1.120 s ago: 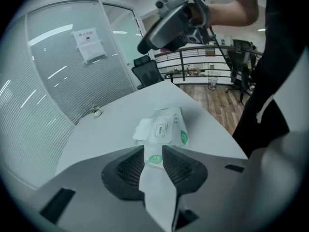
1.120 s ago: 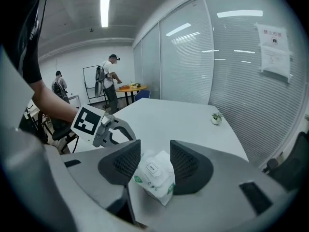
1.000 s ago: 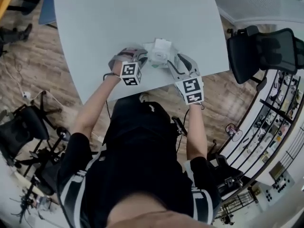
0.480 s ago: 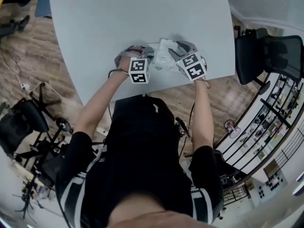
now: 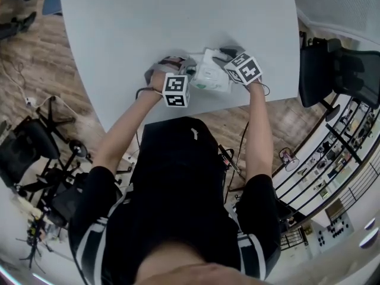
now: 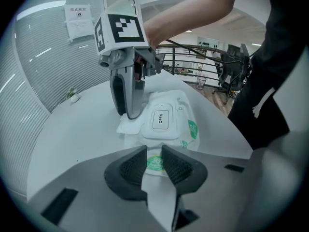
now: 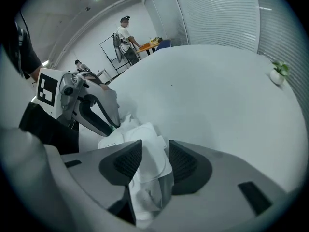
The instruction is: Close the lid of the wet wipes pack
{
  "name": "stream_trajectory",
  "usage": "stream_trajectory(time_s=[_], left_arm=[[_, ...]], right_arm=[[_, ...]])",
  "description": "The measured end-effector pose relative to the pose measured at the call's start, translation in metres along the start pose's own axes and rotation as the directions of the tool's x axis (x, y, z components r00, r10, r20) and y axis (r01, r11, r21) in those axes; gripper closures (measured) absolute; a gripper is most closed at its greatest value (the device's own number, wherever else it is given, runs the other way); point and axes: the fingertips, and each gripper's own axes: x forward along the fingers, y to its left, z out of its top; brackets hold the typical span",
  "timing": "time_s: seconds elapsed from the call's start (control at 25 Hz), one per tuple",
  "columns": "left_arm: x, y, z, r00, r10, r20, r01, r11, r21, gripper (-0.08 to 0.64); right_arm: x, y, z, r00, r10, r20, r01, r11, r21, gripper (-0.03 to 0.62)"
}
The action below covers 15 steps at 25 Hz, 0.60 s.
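Note:
The wet wipes pack (image 5: 211, 76) lies near the front edge of the grey table (image 5: 148, 22); it is white with green print. In the left gripper view its white lid (image 6: 161, 120), marked OPEN, lies flat on the pack. My left gripper (image 6: 154, 164) is shut on the pack's near end flap (image 6: 155, 162). My right gripper (image 7: 149, 161) is shut on the wrapper at the opposite end, with white film between its jaws. From the left gripper view the right gripper (image 6: 126, 114) stands upright, tips down on the pack's far left corner.
A black office chair (image 5: 338, 70) stands right of the table, and another chair (image 5: 27, 156) and cables lie on the wooden floor at left. A small potted plant (image 7: 279, 72) sits far off on the table. A person (image 7: 126, 35) stands in the background.
My right gripper has swung from the pack's near right side up over its far end. The white lid that stood raised now lies flat. The left gripper has stayed on the pack.

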Motion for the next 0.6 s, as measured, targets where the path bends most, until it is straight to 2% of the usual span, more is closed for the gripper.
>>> stream_trajectory(time_s=[0.12,0.32,0.6], left_arm=[[0.000,-0.001,0.003,1.000,0.010,0.010,-0.010,1.000,-0.005,0.449],[0.006,-0.005,0.008,1.000,0.020,0.015,-0.020,1.000,-0.012,0.449],[0.008,-0.002,0.007,1.000,0.026,0.003,-0.026,1.000,-0.013,0.449]], right_arm=[[-0.005,0.001,0.000,1.000,0.022,0.004,-0.022,1.000,-0.001,0.433],[-0.023,-0.003,0.001,0.999,-0.008,0.040,0.009,1.000,-0.021,0.503],[-0.054,0.030,0.005,0.997,0.007,0.077,0.000,0.997,-0.083,0.540]])
